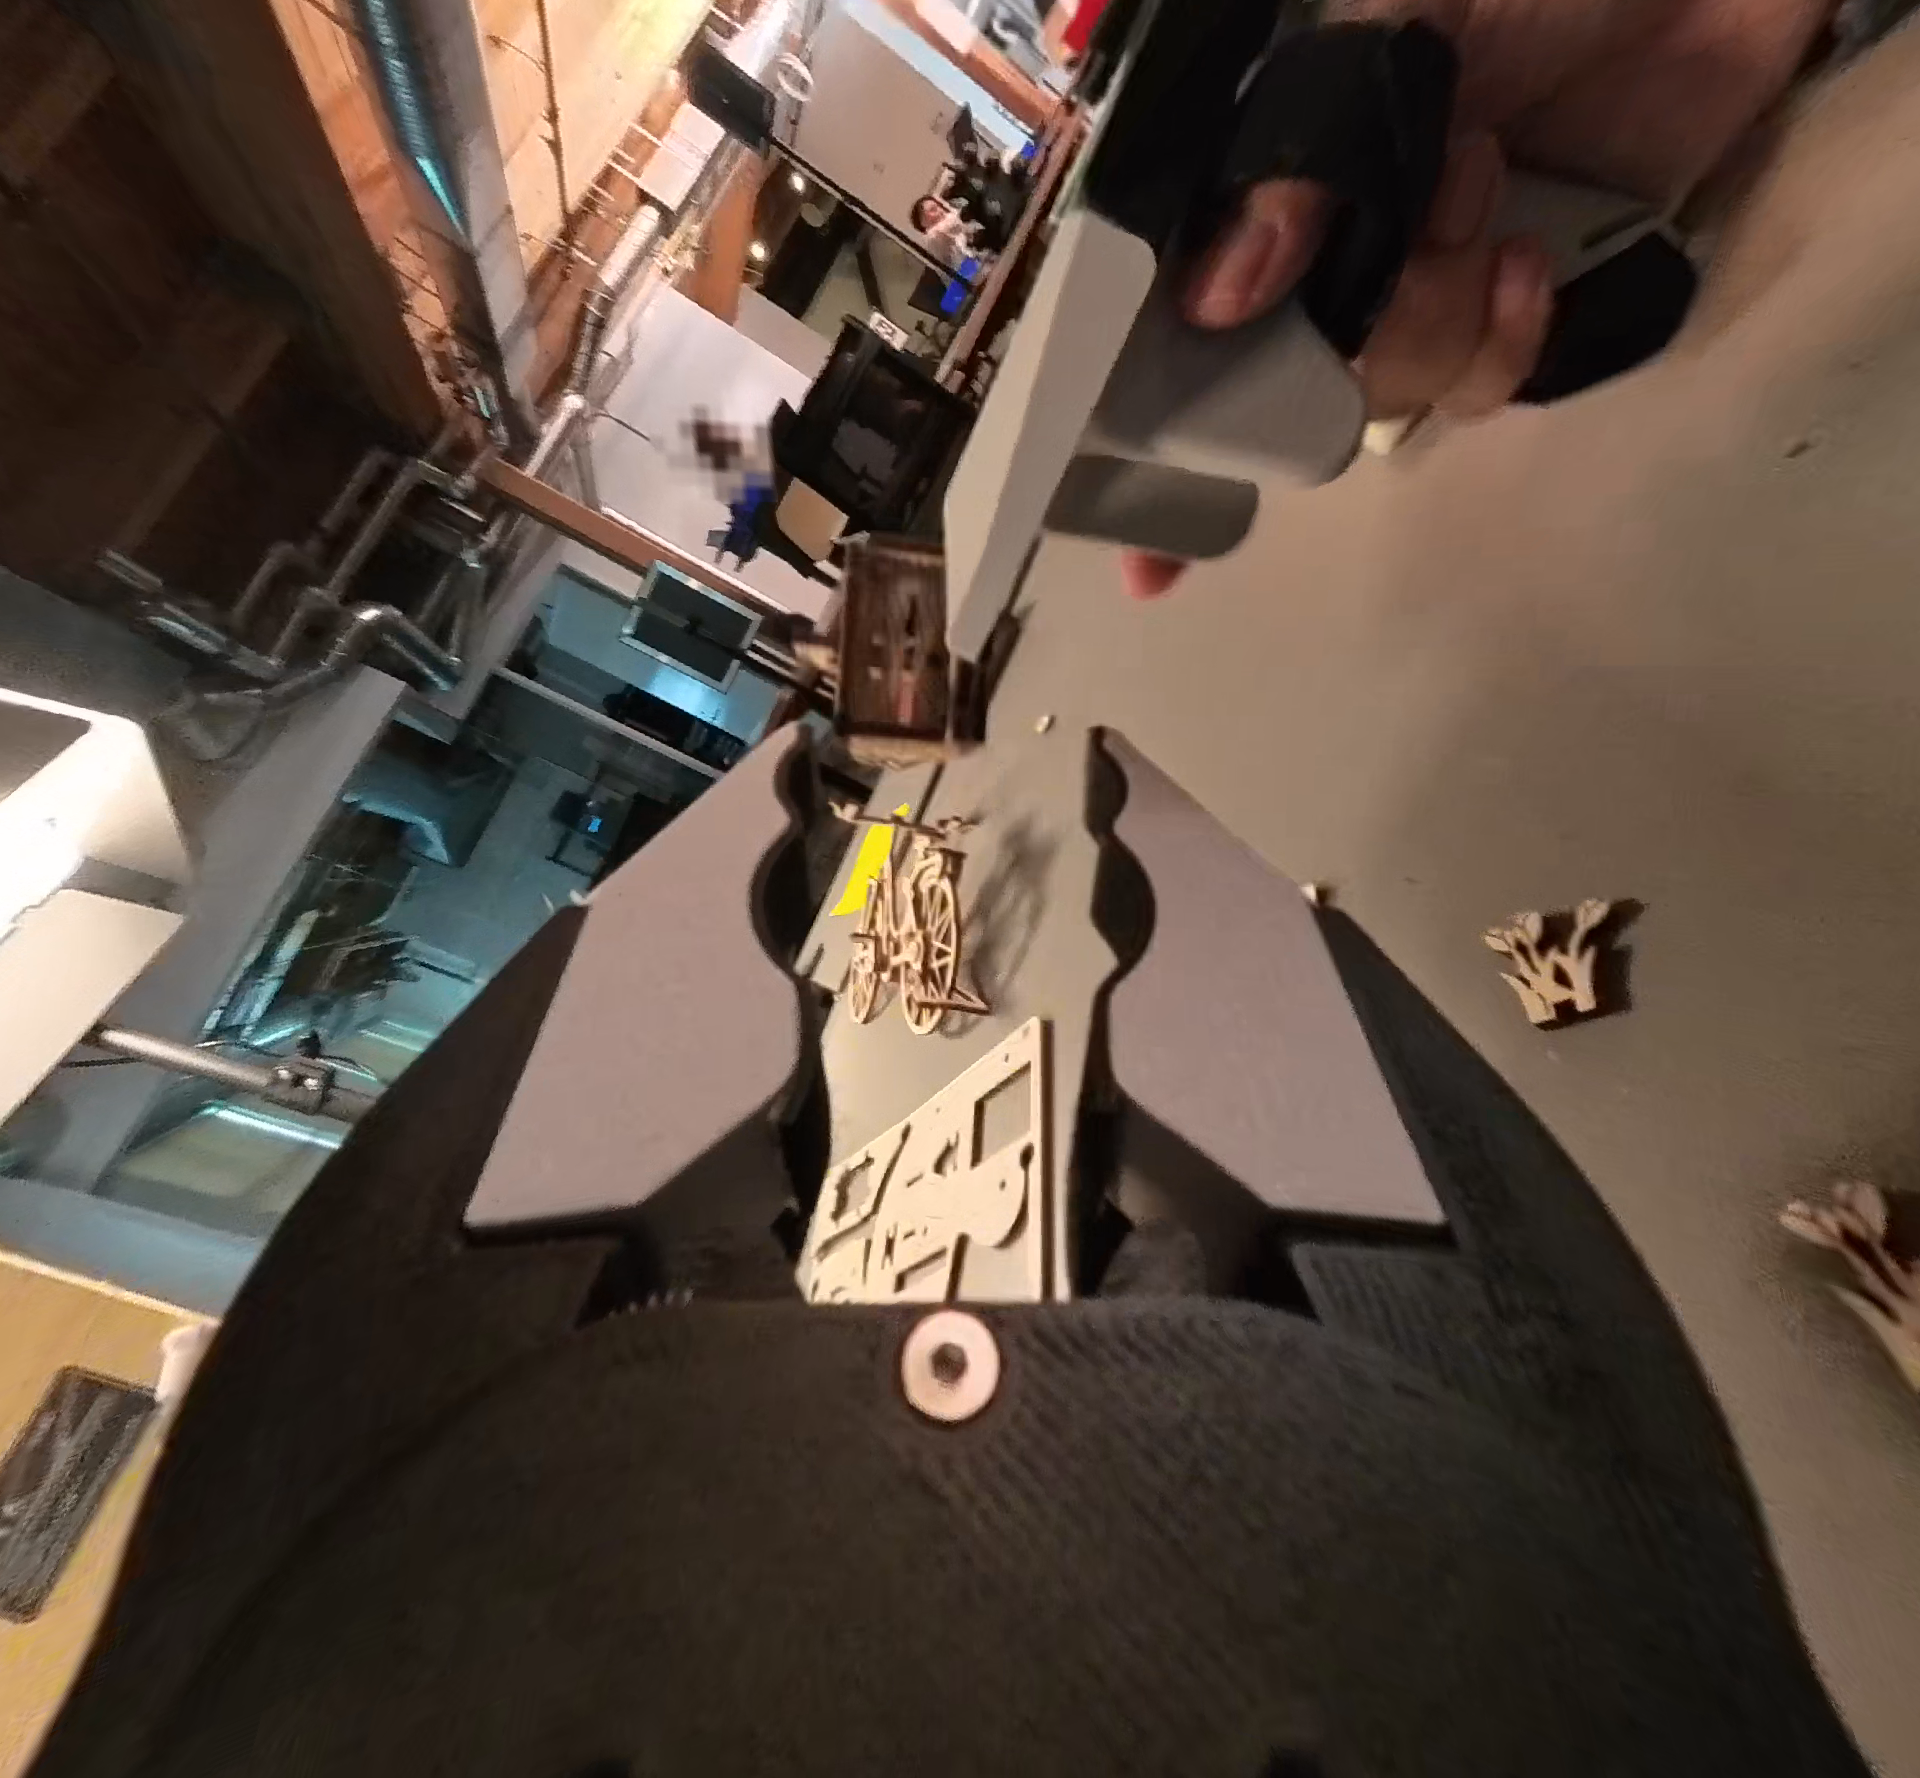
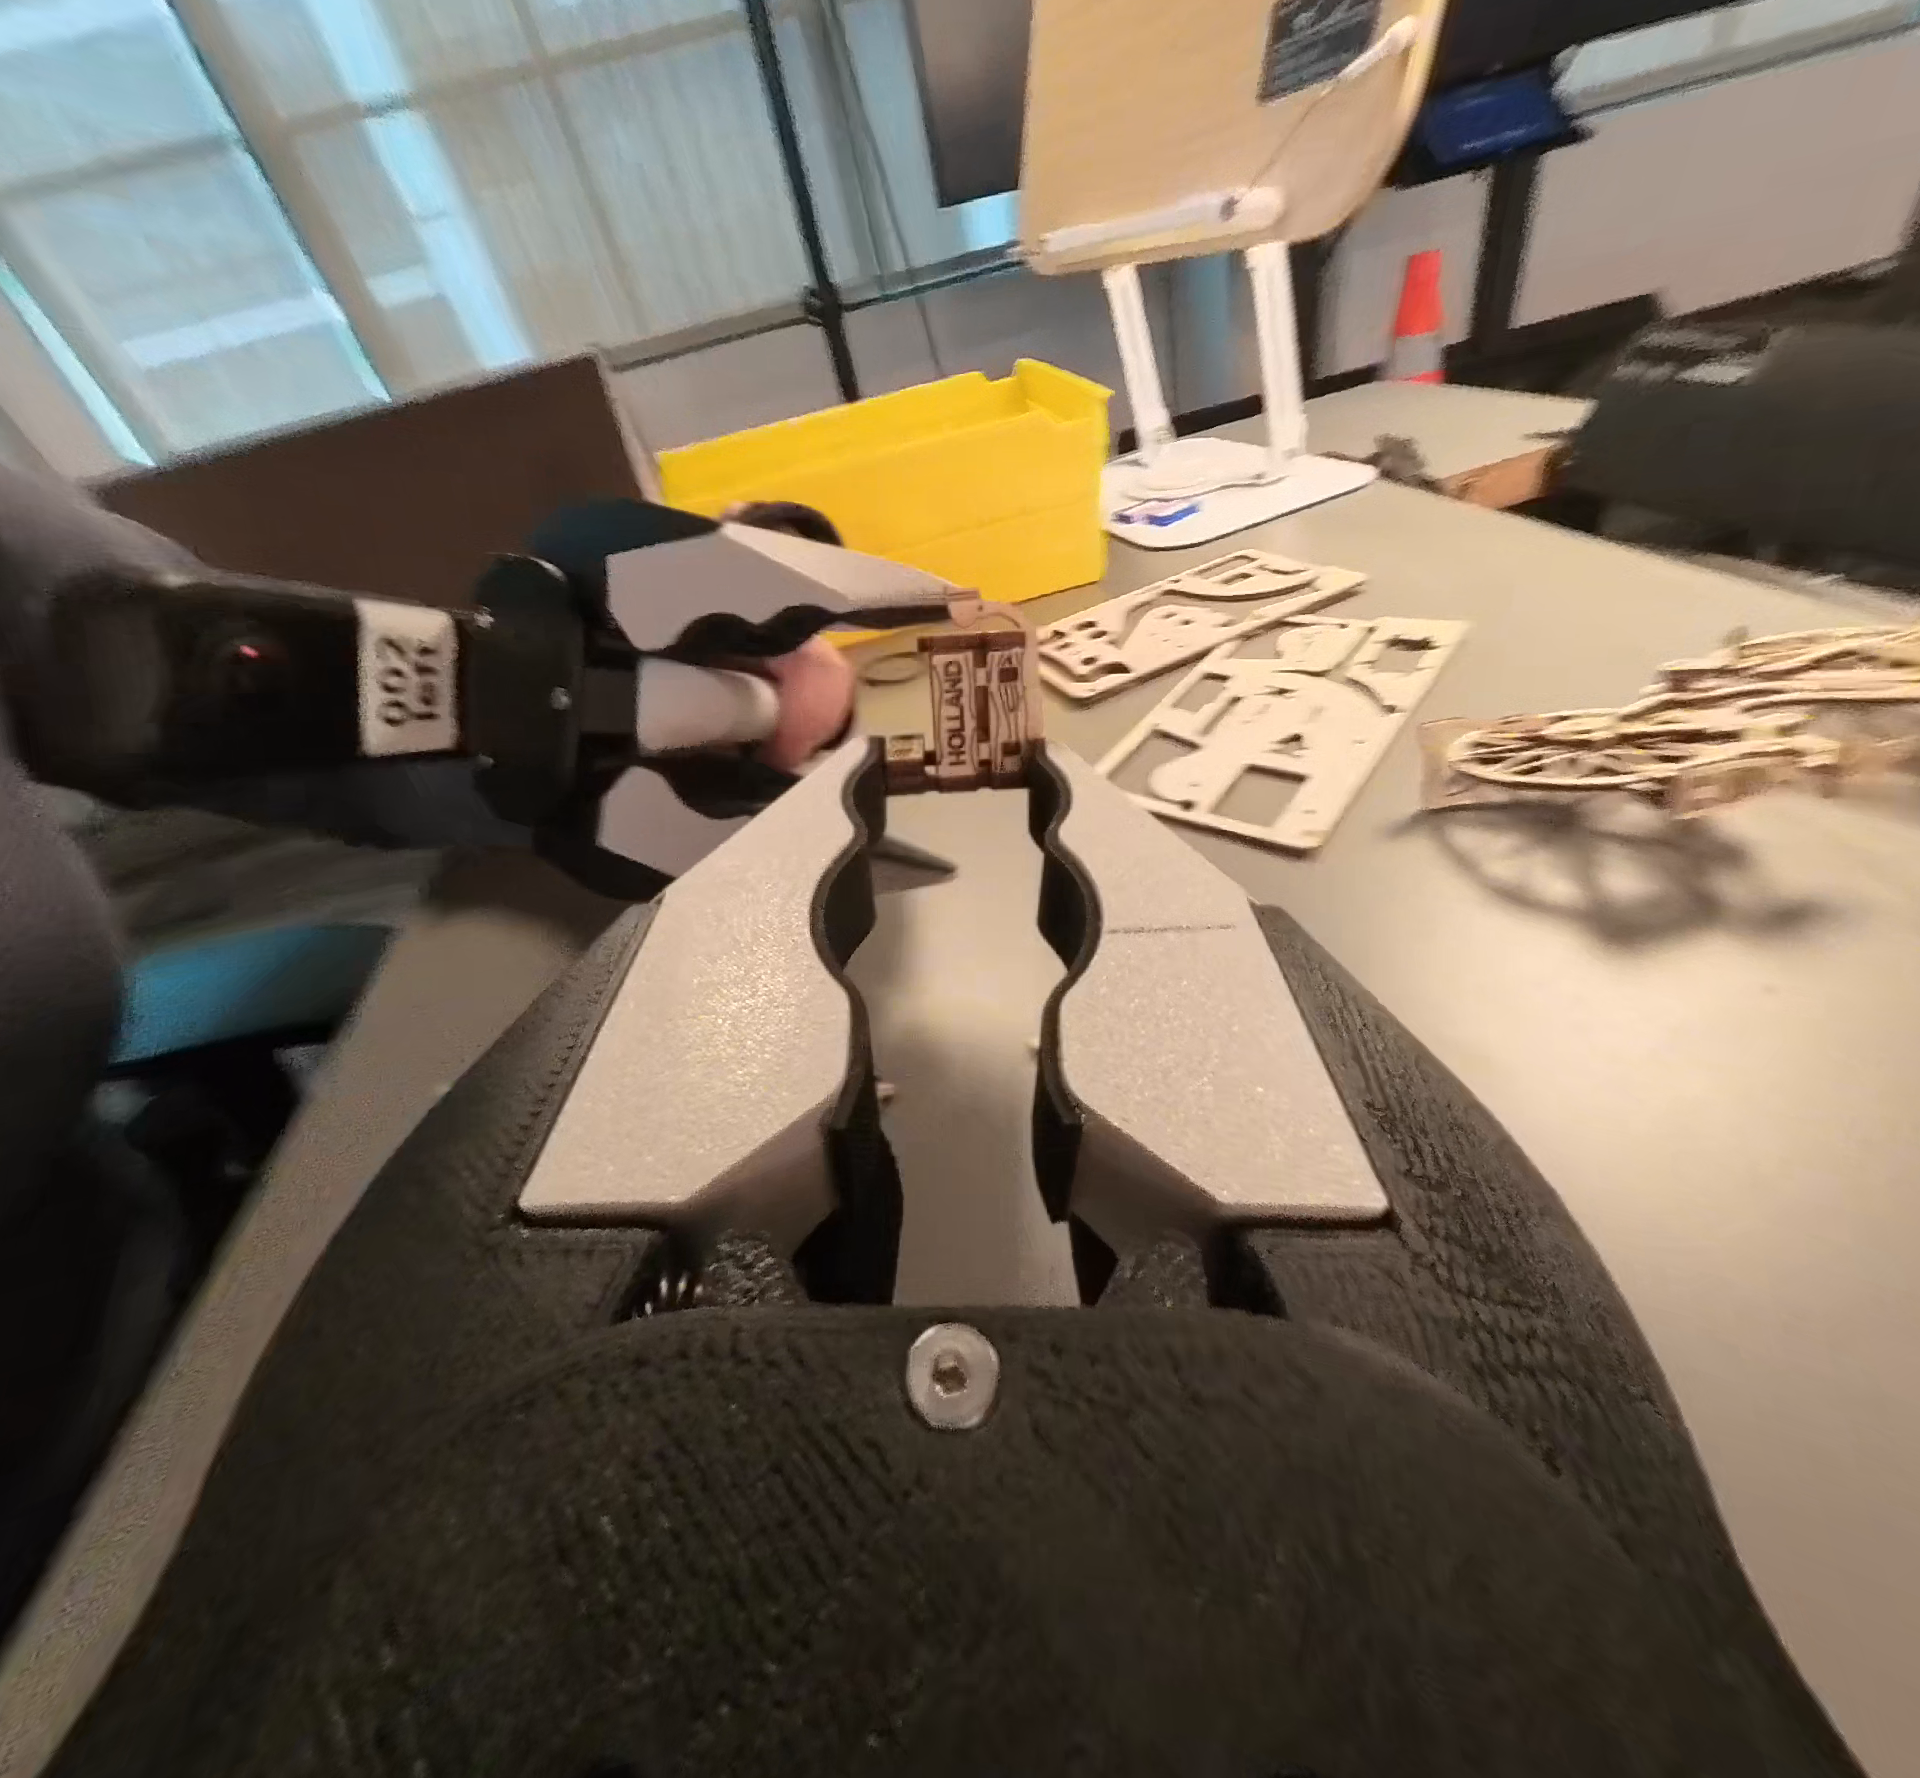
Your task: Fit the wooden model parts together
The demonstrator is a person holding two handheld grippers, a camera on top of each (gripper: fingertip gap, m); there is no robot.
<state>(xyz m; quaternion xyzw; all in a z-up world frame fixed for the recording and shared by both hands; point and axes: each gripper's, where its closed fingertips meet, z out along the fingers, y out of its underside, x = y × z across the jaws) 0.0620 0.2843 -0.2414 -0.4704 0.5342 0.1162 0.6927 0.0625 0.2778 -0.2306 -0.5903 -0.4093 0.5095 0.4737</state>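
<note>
The left wrist view is rolled sideways and motion-blurred, so the room in its left half is hard to read, and a mosaic patch sits mid-frame. There the left gripper (image 1: pixel 943 772) has its fingers apart with nothing between the tips; past them lie a small wooden bicycle model (image 1: pixel 914 928) and, lower between the fingers, a punched wooden sheet (image 1: pixel 945 1198) whose near end is hidden by the gripper body. Two small wooden cut-outs (image 1: pixel 1553 965) lie at right on the grey desk (image 1: pixel 1455 689), one of them cut off by the frame edge.

The right wrist view is upright and shows what the other barely does: the right gripper (image 2: pixel 956 762) is clamped by its fingertips on the small engraved wooden block (image 2: pixel 971 715), centre frame, just above the desk. In the left view that block (image 1: pixel 899 658) is only a dark blurred box, half hidden behind the right gripper's finger. Here the left gripper (image 2: pixel 940 611) comes in from the left, its upper fingertip at the block's top edge; whether it touches is unclear. Beyond lie two wooden sheets (image 2: pixel 1283 720), a yellow bin (image 2: pixel 894 492), a blurred wooden assembly (image 2: pixel 1683 741) at right, and a board on a white stand (image 2: pixel 1226 45).
</note>
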